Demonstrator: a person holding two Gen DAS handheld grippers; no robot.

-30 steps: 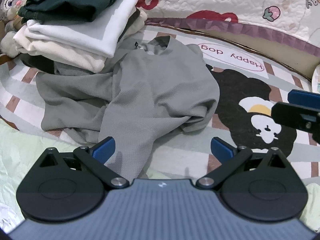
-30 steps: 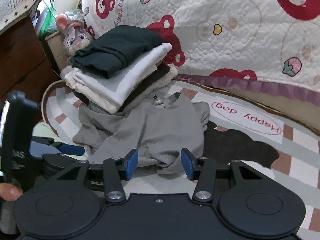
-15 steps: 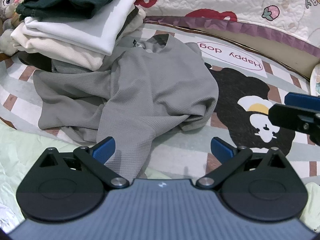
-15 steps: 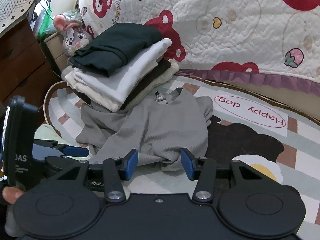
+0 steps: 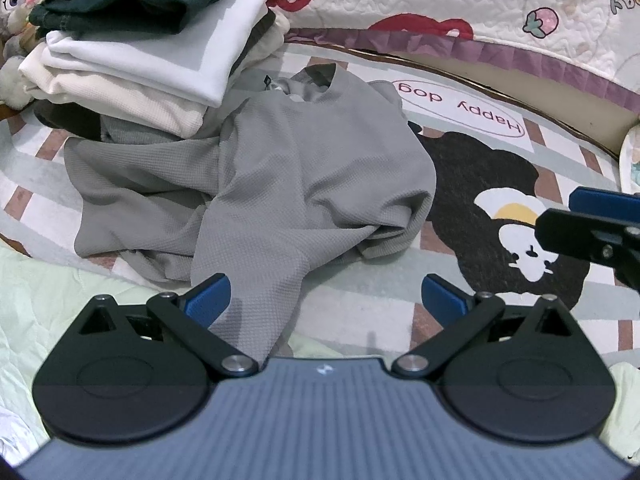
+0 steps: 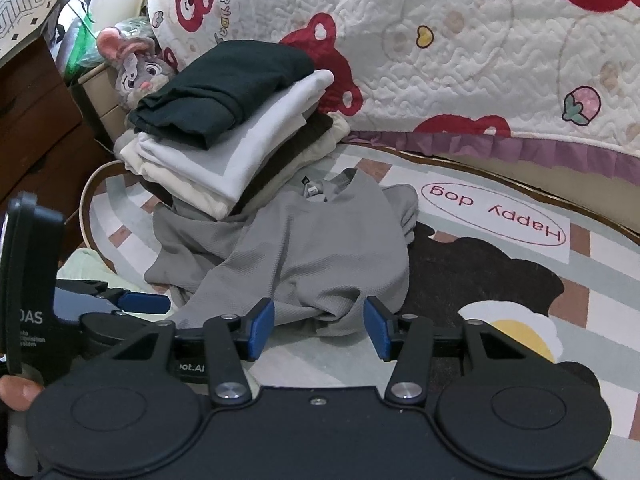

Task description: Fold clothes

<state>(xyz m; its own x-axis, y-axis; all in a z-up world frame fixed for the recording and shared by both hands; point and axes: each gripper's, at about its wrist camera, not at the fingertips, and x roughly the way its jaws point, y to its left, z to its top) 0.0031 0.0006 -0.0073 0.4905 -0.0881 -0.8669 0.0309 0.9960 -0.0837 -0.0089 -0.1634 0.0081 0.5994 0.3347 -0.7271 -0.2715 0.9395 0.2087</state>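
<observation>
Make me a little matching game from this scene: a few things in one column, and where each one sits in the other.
Things:
1. dark green garment
2. grey waffle-knit shirt
3. plush rabbit
4. "Happy dog" label

Places:
A. crumpled on the rug, partly under the folded stack
B. printed on the rug near the quilt's purple frill
C. top of the folded stack
D. behind the folded stack, beside the wooden drawers

Pairs: 1-C, 2-A, 3-D, 4-B
</observation>
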